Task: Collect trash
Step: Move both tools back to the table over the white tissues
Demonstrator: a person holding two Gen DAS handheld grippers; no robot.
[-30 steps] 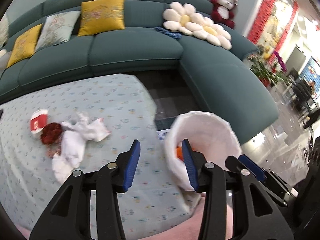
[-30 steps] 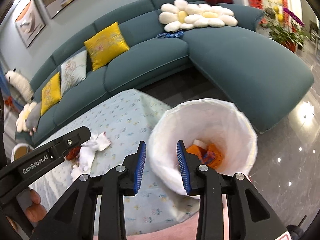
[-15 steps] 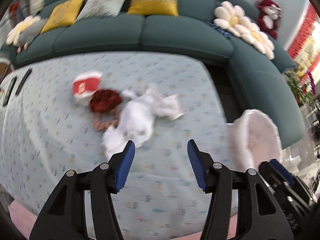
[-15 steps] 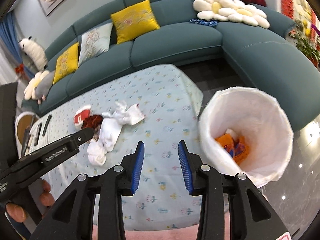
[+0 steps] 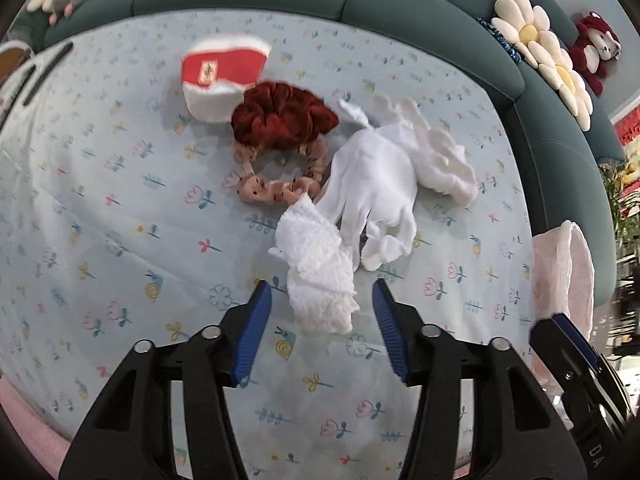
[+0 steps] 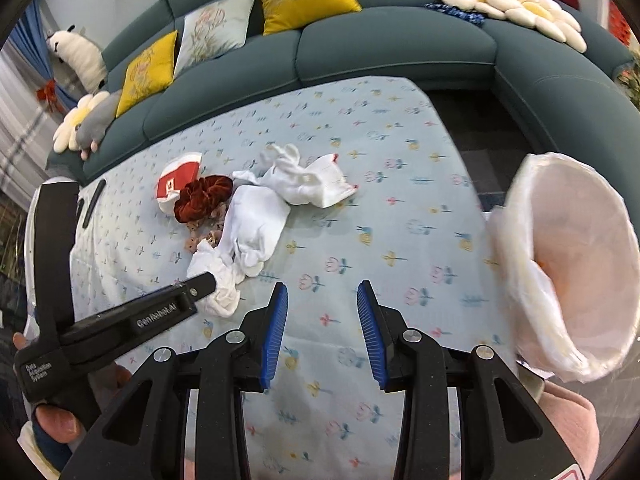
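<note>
Both grippers spread, empty: left gripper [image 5: 322, 330] is nearing crumpled tissue [image 5: 318, 276] mid-table, jaws just narrowing (unpinched); next, straddle & squeeze.

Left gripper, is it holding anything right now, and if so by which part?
Nothing is held. The left gripper is open, its jaws either side of the crumpled tissue but not pressing on it. The right gripper is open and empty too.

A matt pale-blue cotton tablecloth with printed flowers [image 5: 120, 220] lies slightly creased. The crumpled white embossed paper tissue [image 5: 320, 276] looks rough; at its one o'clock, the white knitted cloth glove [image 5: 376, 188] looks soft. The dark-red velvet scrunchie [image 5: 284, 116] has sheen.
</note>
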